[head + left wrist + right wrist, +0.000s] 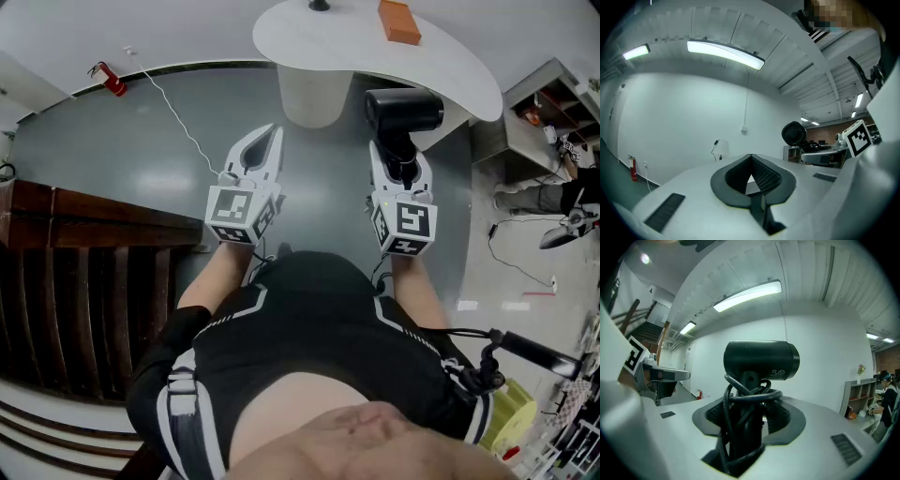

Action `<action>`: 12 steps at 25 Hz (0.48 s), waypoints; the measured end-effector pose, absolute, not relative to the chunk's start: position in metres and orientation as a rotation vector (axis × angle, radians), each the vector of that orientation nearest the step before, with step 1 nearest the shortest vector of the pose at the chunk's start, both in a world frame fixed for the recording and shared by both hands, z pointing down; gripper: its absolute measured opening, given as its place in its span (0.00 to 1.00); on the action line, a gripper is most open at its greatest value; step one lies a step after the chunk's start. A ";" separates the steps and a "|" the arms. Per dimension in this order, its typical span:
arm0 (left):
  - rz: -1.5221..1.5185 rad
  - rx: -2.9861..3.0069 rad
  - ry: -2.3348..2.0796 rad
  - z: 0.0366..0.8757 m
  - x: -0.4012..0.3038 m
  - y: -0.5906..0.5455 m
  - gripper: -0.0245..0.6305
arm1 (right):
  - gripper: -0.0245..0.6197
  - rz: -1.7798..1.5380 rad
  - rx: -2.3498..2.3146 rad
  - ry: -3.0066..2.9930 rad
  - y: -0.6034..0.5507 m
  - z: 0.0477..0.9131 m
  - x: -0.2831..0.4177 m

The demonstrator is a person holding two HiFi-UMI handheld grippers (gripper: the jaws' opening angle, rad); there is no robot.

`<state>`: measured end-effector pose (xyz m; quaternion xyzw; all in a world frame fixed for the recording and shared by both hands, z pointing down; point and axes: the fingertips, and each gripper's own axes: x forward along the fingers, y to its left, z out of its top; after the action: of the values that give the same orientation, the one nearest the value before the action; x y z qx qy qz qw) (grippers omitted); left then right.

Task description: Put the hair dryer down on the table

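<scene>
The right gripper [401,161] is clamped on the handle of the black cylinder-headed plastic hair dryer [403,111]. Its jaws stand partly apart, pressing the handle from both sides. In the right gripper view the hair dryer [761,360] stands upright out of the right gripper [747,414], barrel on top and lying crosswise. Its black power cord [751,391] is looped around the handle, just below the barrel.

From the head view the barrel overlaps the near rim of the white rounded table [328,42]. The hair dryer is carried in the gripper and is not lying on the table.

The left gripper [268,141] is held in front of the table, on the near side, to the left of the hair dryer and level with the right gripper. In its own view the left gripper [751,161] has its jaw tips meeting, with nothing between them. That view also shows the hair dryer's round rear grille [793,133].

An orange rectangular block [399,21] lies on the table, beyond the hair dryer. A red fire extinguisher [112,82] stands against the wall, well to the left of the table.
</scene>
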<state>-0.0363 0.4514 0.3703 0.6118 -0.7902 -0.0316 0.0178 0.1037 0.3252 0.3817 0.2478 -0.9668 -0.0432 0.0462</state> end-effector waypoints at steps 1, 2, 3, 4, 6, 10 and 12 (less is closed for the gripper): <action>-0.089 1.902 -2.452 0.373 -0.035 0.452 0.09 | 0.38 -0.130 0.756 -2.949 0.325 0.382 0.104; -0.079 1.903 -2.451 0.375 -0.034 0.453 0.09 | 0.38 -0.129 0.757 -2.946 0.325 0.383 0.105; -0.069 1.903 -2.451 0.377 -0.033 0.454 0.09 | 0.38 -0.129 0.757 -2.945 0.326 0.383 0.105; -0.061 1.901 -2.455 0.379 -0.034 0.454 0.09 | 0.38 -0.130 0.759 -2.944 0.326 0.383 0.105; -0.057 1.893 -2.470 0.379 -0.037 0.454 0.09 | 0.38 -0.129 0.764 -2.944 0.325 0.384 0.104; -0.046 1.898 -2.490 0.377 -0.037 0.450 0.09 | 0.38 -0.118 0.770 -2.937 0.325 0.386 0.104; -0.033 1.914 -2.485 0.377 -0.035 0.448 0.09 | 0.38 -0.114 0.772 -2.940 0.325 0.386 0.104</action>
<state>-0.0354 0.4484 0.3768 0.6101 -0.7923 -0.0106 0.0025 0.1036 0.3247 0.3860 0.2535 -0.9653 -0.0374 0.0498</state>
